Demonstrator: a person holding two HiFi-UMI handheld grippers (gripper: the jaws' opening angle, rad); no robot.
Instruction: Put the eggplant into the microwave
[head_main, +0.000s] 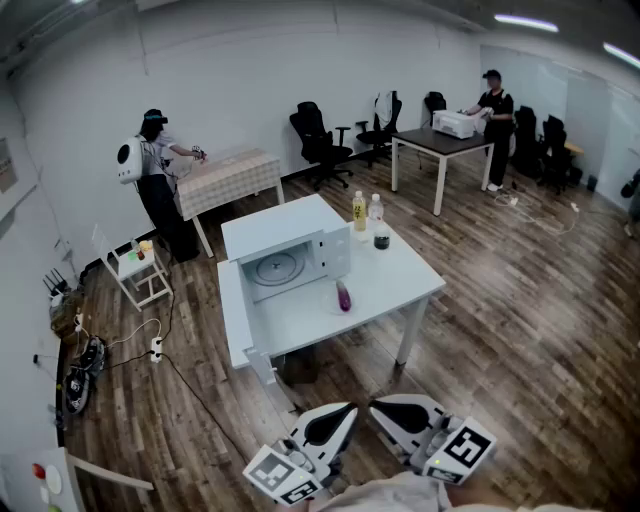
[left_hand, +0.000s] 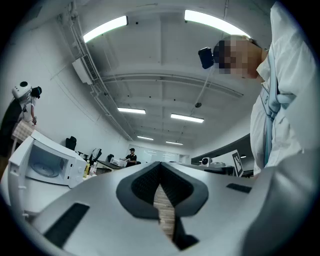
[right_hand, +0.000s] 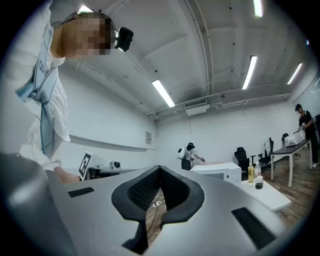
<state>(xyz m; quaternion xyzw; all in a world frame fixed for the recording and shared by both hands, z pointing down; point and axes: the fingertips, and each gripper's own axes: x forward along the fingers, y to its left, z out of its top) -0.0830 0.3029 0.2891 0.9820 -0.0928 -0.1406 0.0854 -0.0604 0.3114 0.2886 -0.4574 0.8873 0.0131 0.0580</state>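
A small purple eggplant (head_main: 344, 296) lies on the white table (head_main: 410, 275), just in front of the white microwave (head_main: 285, 262) and to the right of its cavity. The microwave door (head_main: 233, 318) stands swung open at the left, and the turntable shows inside. Both grippers are held low near my body, well short of the table. My left gripper (head_main: 350, 410) (left_hand: 160, 172) is shut and holds nothing. My right gripper (head_main: 376, 406) (right_hand: 159, 175) is also shut and holds nothing. The microwave (left_hand: 45, 162) shows at the left of the left gripper view, and the microwave (right_hand: 220, 172) shows far off in the right gripper view.
Two bottles (head_main: 366, 211) and a dark jar (head_main: 381, 239) stand on the table right of the microwave. A person (head_main: 155, 175) works at a checkered table at the back left; another person (head_main: 494, 115) stands at a dark table. Office chairs (head_main: 320, 140), a small white rack (head_main: 138, 270) and floor cables (head_main: 150, 345) lie around.
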